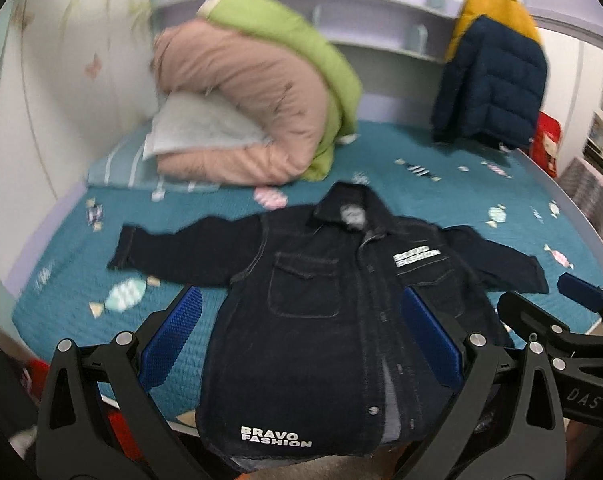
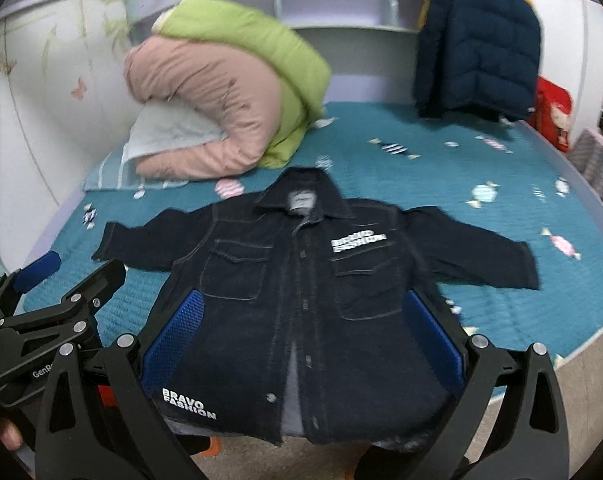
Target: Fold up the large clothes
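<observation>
A dark denim jacket point(image 1: 313, 296) with white "BRAVO FASHION" print lies front up on a teal bed point(image 1: 81, 288), sleeves spread to both sides, collar far, hem hanging over the near edge. It also shows in the right wrist view point(image 2: 301, 280). My left gripper point(image 1: 301, 340) is open, its blue pads either side of the jacket's lower body, above it. My right gripper point(image 2: 301, 336) is open too, hovering over the jacket's lower front. Each gripper shows at the edge of the other's view: the right gripper point(image 1: 561, 320) and the left gripper point(image 2: 61, 280). Neither holds anything.
A rolled pink and green quilt point(image 1: 261, 100) with a pale pillow point(image 1: 197, 128) sits at the bed's far left. A navy and yellow puffer jacket point(image 1: 493, 76) hangs at the far right. A red bag point(image 2: 553, 116) stands beyond the right bed edge. White shelves line the back wall.
</observation>
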A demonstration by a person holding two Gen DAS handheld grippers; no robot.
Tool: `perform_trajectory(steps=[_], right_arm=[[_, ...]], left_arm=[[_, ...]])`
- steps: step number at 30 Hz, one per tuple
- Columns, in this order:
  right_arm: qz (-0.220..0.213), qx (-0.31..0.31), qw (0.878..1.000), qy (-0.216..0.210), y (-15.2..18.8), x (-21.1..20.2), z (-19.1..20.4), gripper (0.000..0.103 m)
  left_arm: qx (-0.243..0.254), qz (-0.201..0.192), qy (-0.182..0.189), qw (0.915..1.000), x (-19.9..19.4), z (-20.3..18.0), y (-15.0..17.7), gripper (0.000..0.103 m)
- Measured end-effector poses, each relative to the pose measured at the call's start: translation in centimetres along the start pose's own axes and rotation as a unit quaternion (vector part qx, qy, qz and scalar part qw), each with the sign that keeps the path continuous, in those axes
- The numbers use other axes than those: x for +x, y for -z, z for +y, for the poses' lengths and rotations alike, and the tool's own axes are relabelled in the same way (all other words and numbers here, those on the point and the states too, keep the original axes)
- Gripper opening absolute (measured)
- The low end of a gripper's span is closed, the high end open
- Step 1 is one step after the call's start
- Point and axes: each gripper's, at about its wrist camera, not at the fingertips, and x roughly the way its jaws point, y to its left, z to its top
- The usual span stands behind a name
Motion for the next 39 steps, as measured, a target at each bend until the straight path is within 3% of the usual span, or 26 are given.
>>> perform_trajectory(steps=[4, 8, 14, 16, 18, 20, 24, 28, 32, 39], right_arm=[[0.008, -0.018, 1.0, -0.012, -0.8, 4.6, 2.4, 0.096], [0.017, -0.032, 0.999, -0.029, -1.6, 9.2, 5.0, 0.096], [0.028, -0.059, 0.997, -0.051, -2.9, 16.6, 9.1, 0.096], [0.038, -0.067, 0.996, -0.054, -3.3, 19.4, 10.3, 0.087], [0.057, -0.072, 0.994, -0.062, -3.5, 21.6, 11.1, 0.064], [0.08, -0.072, 0.991, -0.074, -3.6, 24.3, 11.8, 0.05], [0.126, -0.055, 0.984, -0.114, -3.6, 29.2, 12.8, 0.016], [0.145, -0.046, 0.978, -0.143, -3.5, 32.2, 14.2, 0.008], [0.141, -0.046, 0.973, -0.178, -3.7, 33.0, 15.9, 0.008], [0.204, 0.004, 0.962, -0.179, -2.4, 37.9, 16.6, 0.005]], left_arm=[[-0.053, 0.047, 0.019, 0.9973, 4.4, 4.2, 0.7, 0.099], [-0.11, 0.094, 0.045, 0.9885, 9.2, 9.0, 1.1, 0.099], [-0.178, 0.126, 0.011, 0.9759, 16.4, 19.5, 1.4, 0.099], [-0.205, 0.14, -0.014, 0.9685, 18.6, 23.3, 1.7, 0.099], [-0.231, 0.152, -0.045, 0.96, 20.6, 27.4, 2.2, 0.099], [-0.252, 0.16, -0.065, 0.9521, 22.5, 30.9, 2.7, 0.099], [-0.283, 0.163, -0.061, 0.9433, 24.2, 34.5, 3.0, 0.099], [-0.318, 0.146, -0.052, 0.9352, 25.2, 37.0, 3.1, 0.099], [-0.345, 0.168, -0.069, 0.921, 27.6, 39.0, 3.1, 0.099], [-0.326, 0.179, -0.096, 0.9233, 29.6, 39.3, 2.0, 0.099]])
